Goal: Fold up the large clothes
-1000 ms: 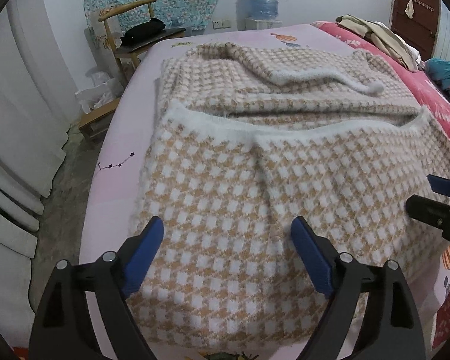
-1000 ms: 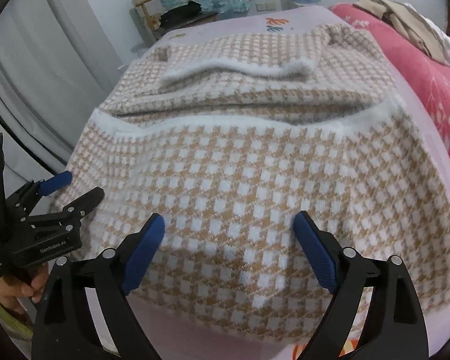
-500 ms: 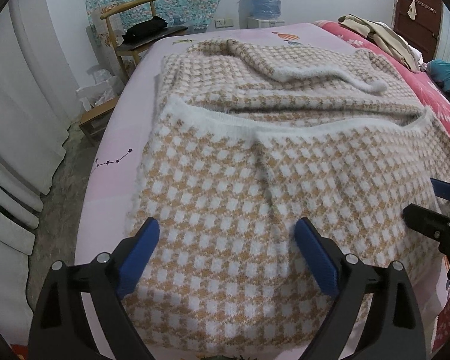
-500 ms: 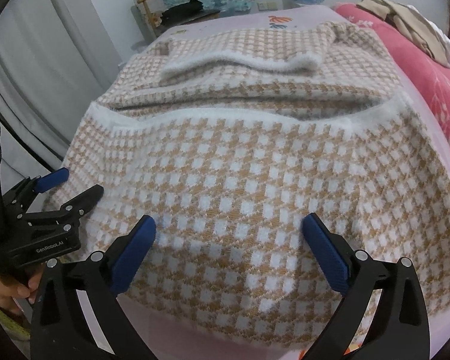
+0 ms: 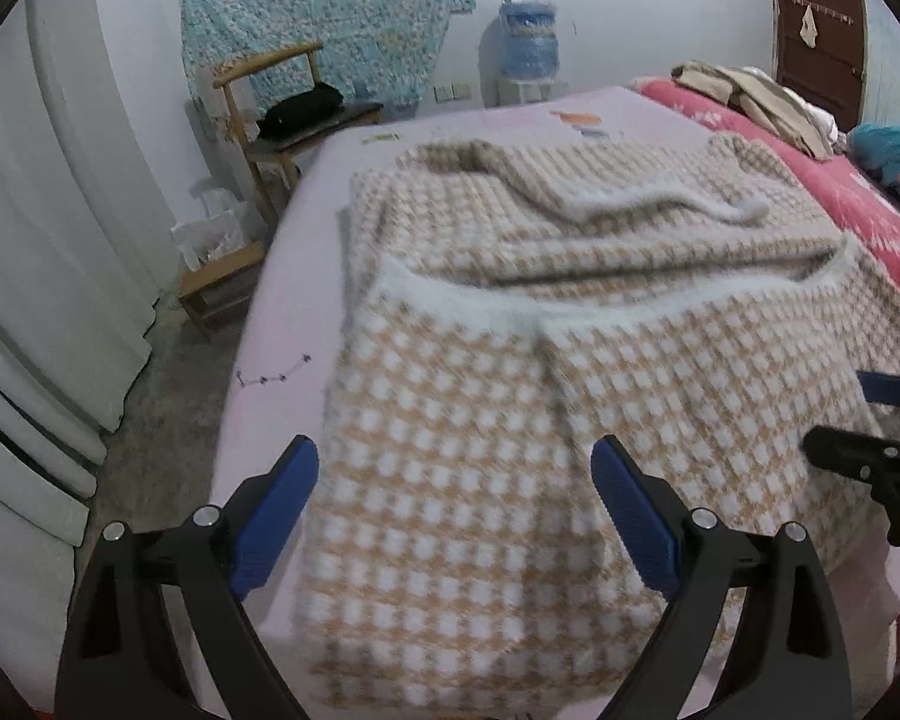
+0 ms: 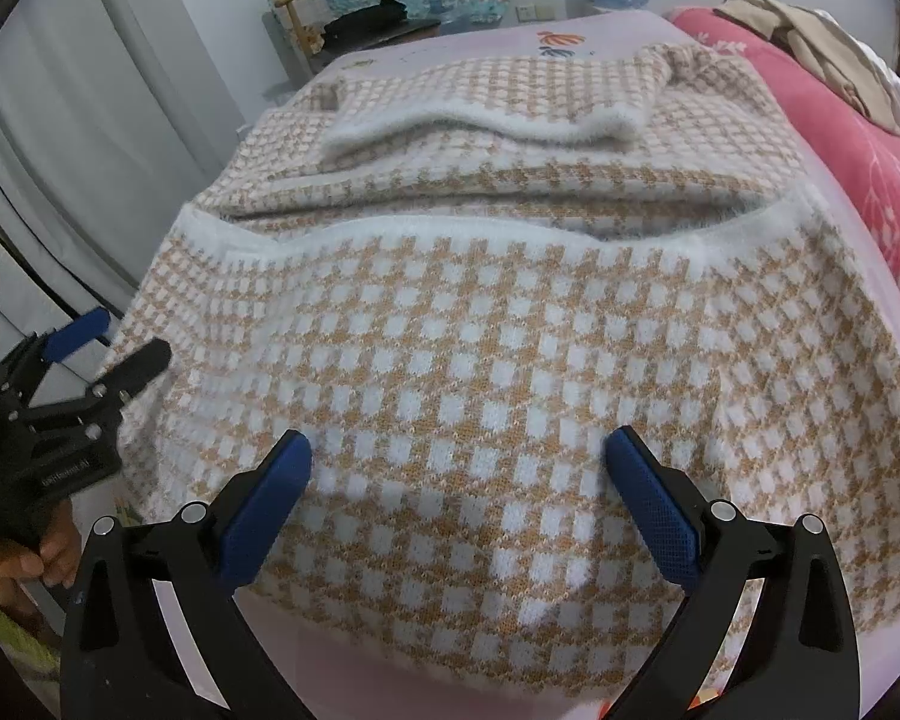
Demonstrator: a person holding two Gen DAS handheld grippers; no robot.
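A tan-and-white houndstooth knit garment [image 5: 570, 312] [image 6: 498, 312] lies on the pink bed, its near part folded over so a fuzzy white hem [image 6: 450, 234] runs across the middle. A folded sleeve with a white cuff [image 6: 480, 126] rests on the far part. My left gripper [image 5: 453, 480] hangs open over the garment's near left corner, nothing between its blue pads. My right gripper [image 6: 459, 474] stands open above the near edge, empty. Each gripper shows at the side of the other's view: the right gripper [image 5: 858, 420], the left gripper [image 6: 108, 342].
The bed [image 5: 282, 312] has a pink sheet and a red cover [image 5: 870, 210] on the right with piled clothes [image 5: 750, 90]. A wooden chair [image 5: 270, 120] with a black bag, a water bottle [image 5: 528, 42] and a low stool [image 5: 216, 282] stand beyond the bed's left side.
The right gripper's jaws have spread a little wider. The left gripper has tilted upward slightly, so its view shows more of the room. The garment has not moved.
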